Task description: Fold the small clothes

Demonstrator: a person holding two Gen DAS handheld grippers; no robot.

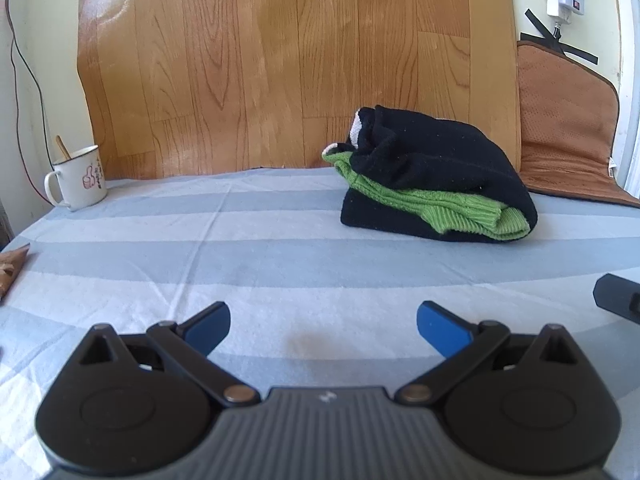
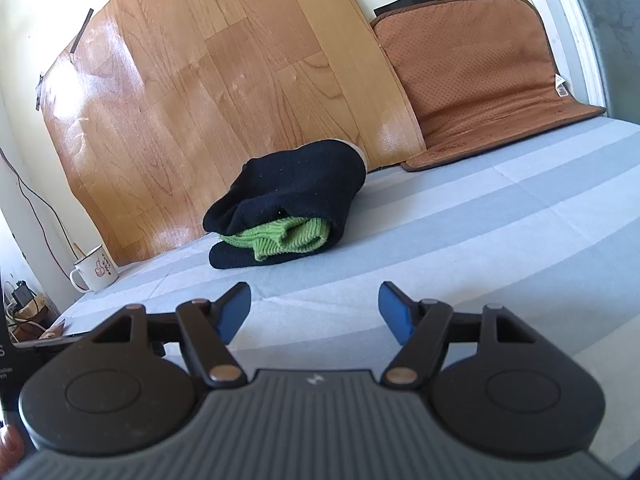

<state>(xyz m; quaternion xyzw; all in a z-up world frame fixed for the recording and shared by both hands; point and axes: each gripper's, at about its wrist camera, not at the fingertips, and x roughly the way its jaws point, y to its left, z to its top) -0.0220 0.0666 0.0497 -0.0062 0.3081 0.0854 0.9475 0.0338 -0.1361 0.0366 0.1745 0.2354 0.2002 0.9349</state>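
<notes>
A small black garment with green ribbed trim (image 1: 436,178) lies folded in a bundle on the blue-and-white striped sheet (image 1: 240,248), toward the back right near the wood-grain panel. It also shows in the right wrist view (image 2: 292,204), ahead and left of centre. My left gripper (image 1: 323,326) is open and empty, low over the sheet, well short of the garment. My right gripper (image 2: 315,306) is open and empty, also short of the garment. A dark part of the right gripper (image 1: 618,298) shows at the left view's right edge.
A white enamel mug (image 1: 78,178) with a spoon stands at the back left; it also shows in the right wrist view (image 2: 94,274). A brown cushion mat (image 2: 480,80) leans on the wall at the back right. A wood-grain panel (image 1: 280,60) lines the wall.
</notes>
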